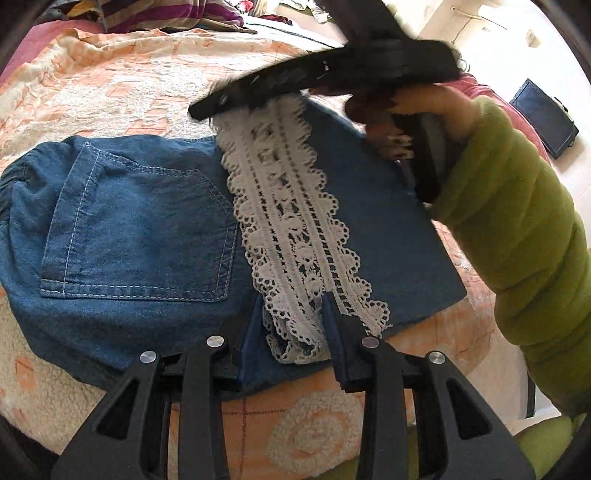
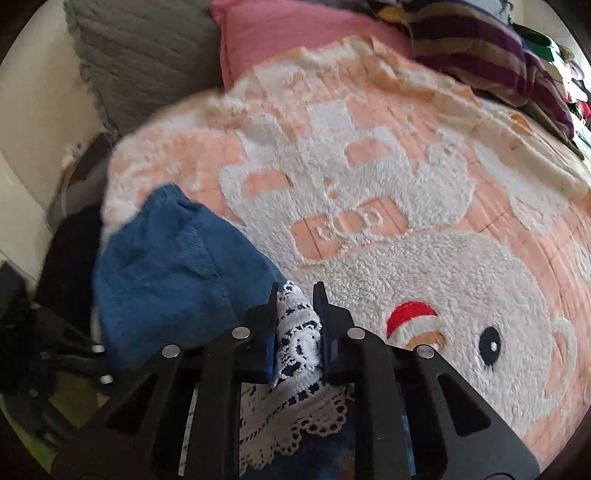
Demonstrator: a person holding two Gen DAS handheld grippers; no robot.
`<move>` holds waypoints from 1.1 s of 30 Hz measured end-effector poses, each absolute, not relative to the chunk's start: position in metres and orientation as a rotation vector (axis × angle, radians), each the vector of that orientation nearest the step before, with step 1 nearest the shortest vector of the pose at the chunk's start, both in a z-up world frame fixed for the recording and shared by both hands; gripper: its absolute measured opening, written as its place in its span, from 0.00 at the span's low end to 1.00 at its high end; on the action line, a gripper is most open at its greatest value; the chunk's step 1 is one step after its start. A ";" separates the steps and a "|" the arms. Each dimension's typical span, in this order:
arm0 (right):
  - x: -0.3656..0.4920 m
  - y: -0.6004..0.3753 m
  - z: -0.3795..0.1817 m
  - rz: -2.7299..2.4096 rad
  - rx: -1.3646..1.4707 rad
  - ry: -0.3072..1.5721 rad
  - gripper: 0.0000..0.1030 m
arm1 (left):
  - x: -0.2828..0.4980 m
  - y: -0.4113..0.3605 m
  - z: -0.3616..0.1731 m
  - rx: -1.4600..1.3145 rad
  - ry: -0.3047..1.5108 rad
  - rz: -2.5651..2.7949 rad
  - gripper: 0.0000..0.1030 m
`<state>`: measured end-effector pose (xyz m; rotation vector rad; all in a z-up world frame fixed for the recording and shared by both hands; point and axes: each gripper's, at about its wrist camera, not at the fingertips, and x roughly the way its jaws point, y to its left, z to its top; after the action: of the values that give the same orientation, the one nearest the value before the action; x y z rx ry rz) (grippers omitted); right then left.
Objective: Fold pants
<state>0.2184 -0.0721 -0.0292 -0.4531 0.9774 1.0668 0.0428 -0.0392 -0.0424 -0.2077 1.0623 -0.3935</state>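
A home bedroom: fleece blanket (image 2: 369, 206) over a bed, pillows (image 2: 280, 33) (clothes piled behind).

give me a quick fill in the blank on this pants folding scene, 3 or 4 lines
1. The right gripper is shut on the white ____ trim.
2. The denim pants lie on a blanket showing a ____ face.
3. The sleeve of the person is ____.
4. The left gripper pinches the near end of the ____ strip.

Missing words: lace; bear; green; lace
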 end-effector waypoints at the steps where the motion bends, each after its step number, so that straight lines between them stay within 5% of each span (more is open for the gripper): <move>1: 0.221 -0.070 -0.037 1.044 -0.484 0.987 0.11 | 0.043 -0.038 -0.043 -0.208 1.063 -0.393 0.30; 5: 0.230 -0.080 -0.046 0.984 -0.451 0.996 0.25 | 0.043 -0.039 -0.043 -0.207 1.066 -0.398 0.31; 7: 0.233 -0.095 -0.033 0.947 -0.396 0.947 0.49 | 0.044 -0.038 -0.043 -0.215 1.068 -0.402 0.32; 11: 0.229 -0.146 0.009 0.910 -0.233 0.811 0.57 | 0.041 -0.032 -0.039 -0.220 1.039 -0.401 0.32; 18: 0.194 -0.199 0.033 0.831 -0.214 0.683 0.57 | 0.030 -0.041 -0.002 -0.129 0.857 -0.402 0.32; 29: 0.179 -0.177 -0.047 0.702 -0.493 0.891 0.57 | 0.044 -0.082 -0.036 -0.036 0.999 -0.474 0.33; 33: 0.190 -0.197 -0.058 0.690 -0.394 0.932 0.57 | 0.046 -0.076 -0.040 -0.068 1.005 -0.477 0.34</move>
<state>0.1898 -0.1972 -0.0575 -0.3943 0.9320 0.6900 0.0464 -0.0759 -0.0399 -0.0684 1.0047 -0.4770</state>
